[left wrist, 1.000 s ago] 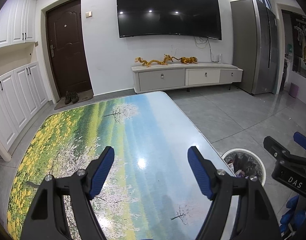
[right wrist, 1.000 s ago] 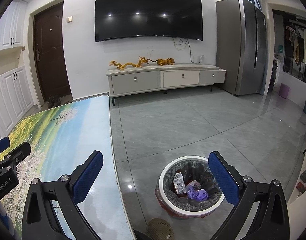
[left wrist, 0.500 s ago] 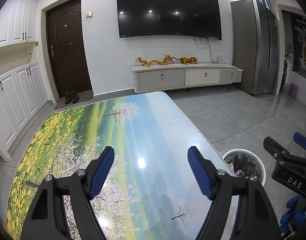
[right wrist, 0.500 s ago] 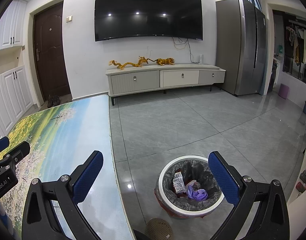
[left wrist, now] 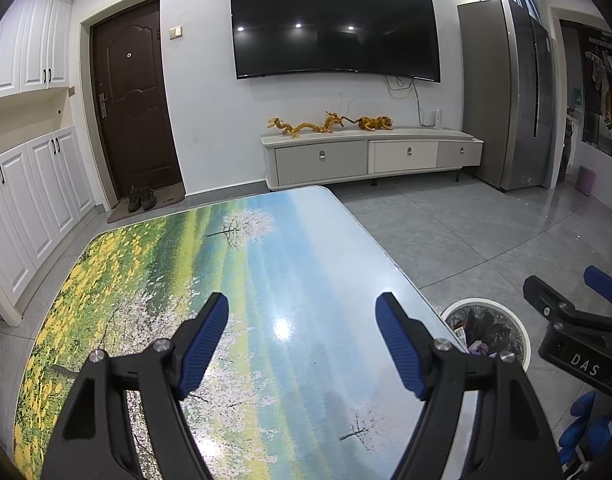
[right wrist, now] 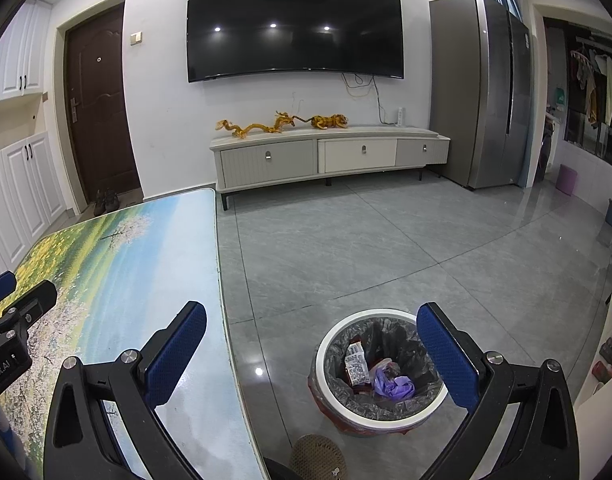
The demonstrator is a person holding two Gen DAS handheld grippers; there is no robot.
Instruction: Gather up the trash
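A round bin point(right wrist: 380, 412) with a white rim and a dark liner stands on the floor beside the table; inside lie a white printed packet point(right wrist: 356, 364) and a crumpled purple wrapper point(right wrist: 392, 382). My right gripper point(right wrist: 312, 334) hangs open above the bin and the table's edge, nothing between its blue pads. Over the landscape-printed table point(left wrist: 177, 280) my left gripper point(left wrist: 301, 320) stands open and empty. The bin point(left wrist: 518, 328) shows partly at the right of the left wrist view, behind the right gripper's body.
A low TV cabinet point(right wrist: 330, 152) with golden dragon figures stands at the far wall under a large TV. A tall grey fridge point(right wrist: 486, 92) is at the right, white cupboards and a dark door at the left. A woven slipper point(right wrist: 318, 456) lies near the bin.
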